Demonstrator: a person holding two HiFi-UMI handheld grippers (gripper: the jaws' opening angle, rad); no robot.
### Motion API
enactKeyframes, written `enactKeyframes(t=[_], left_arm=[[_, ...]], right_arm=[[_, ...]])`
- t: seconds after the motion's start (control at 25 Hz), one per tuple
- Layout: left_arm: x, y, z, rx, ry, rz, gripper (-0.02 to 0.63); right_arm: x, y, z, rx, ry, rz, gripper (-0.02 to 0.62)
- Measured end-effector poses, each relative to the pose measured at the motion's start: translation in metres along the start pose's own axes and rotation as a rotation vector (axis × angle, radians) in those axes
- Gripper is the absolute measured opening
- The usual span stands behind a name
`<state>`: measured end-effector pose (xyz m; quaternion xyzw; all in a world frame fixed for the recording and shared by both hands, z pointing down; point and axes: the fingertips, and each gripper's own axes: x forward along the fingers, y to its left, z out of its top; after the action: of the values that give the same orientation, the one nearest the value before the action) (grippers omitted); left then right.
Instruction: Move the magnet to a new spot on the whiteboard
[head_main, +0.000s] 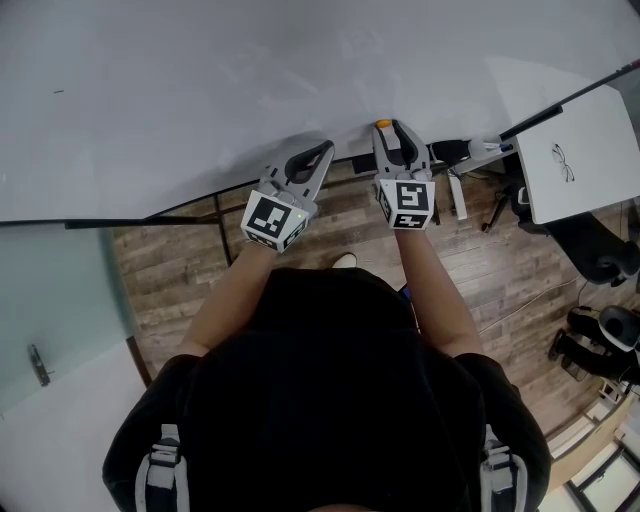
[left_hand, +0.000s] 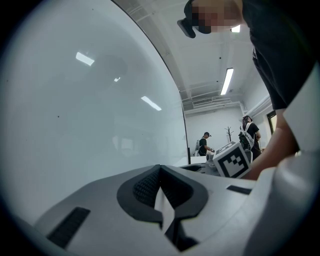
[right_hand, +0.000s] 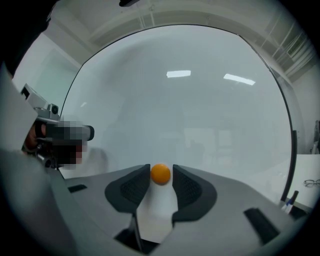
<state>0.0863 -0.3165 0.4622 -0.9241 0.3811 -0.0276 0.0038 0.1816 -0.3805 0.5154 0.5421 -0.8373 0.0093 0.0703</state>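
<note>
Right claw: my right claw is nose-on to the whiteboard with its jaws parted. The orange magnet sits right between the tips. There's a sliver of daylight on one side, so I'm bracketing it, not squeezing it.

Left claw: my left claw has its tips together and nothing in them. It's parked just beside the right one, close to the board.

Magnet, where: it's stuck on the board face, low down near the bottom edge in the head view, straight ahead of me.

Handling: it looks like a small, hard, glossy button. I judge it light, stiff and not fragile, but slick against rubber pads. The board's pull should be the real resistance, not weight.

Where to grab: across the round rim, with one pad on each opposite side and in close to the board. I want it centred between the tips so it can't squirt out sideways.

Pointing: the rounded face looks back at me, out from the board, with its back flat against the white surface.

Long axis: I can see none, since it reads as round from here. Its short axis runs straight out of the board, in line with my jaws.
</note>
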Motion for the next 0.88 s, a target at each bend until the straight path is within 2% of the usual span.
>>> enactKeyframes(t=[0.16,0.44,0.56,0.68,0.88], left_arm=[[-0.005,0.002,0.006,0.005,-0.005,0.017,0.002],[-0.024,-0.001,0.032,-0.008,-0.029,-0.006,0.002],[-0.038,0.002,0.041,0.007,-0.03,-0.008,0.002],[-0.053,0.006,0.048,0.013,-0.035,0.0,0.002],[-0.074,0.005,0.055,0.013,-0.05,0.007,0.002]], right_arm=[[-0.012,0.0,0.013,0.014,-0.022,0.031,0.143],[-0.044,0.02,0.061,0.025,-0.068,0.181,0.127],[-0.057,0.037,0.08,-0.003,-0.099,0.239,0.098],[-0.067,0.051,0.092,-0.025,-0.134,0.261,0.083],[-0.079,0.073,0.105,0.018,-0.181,0.306,0.029]])
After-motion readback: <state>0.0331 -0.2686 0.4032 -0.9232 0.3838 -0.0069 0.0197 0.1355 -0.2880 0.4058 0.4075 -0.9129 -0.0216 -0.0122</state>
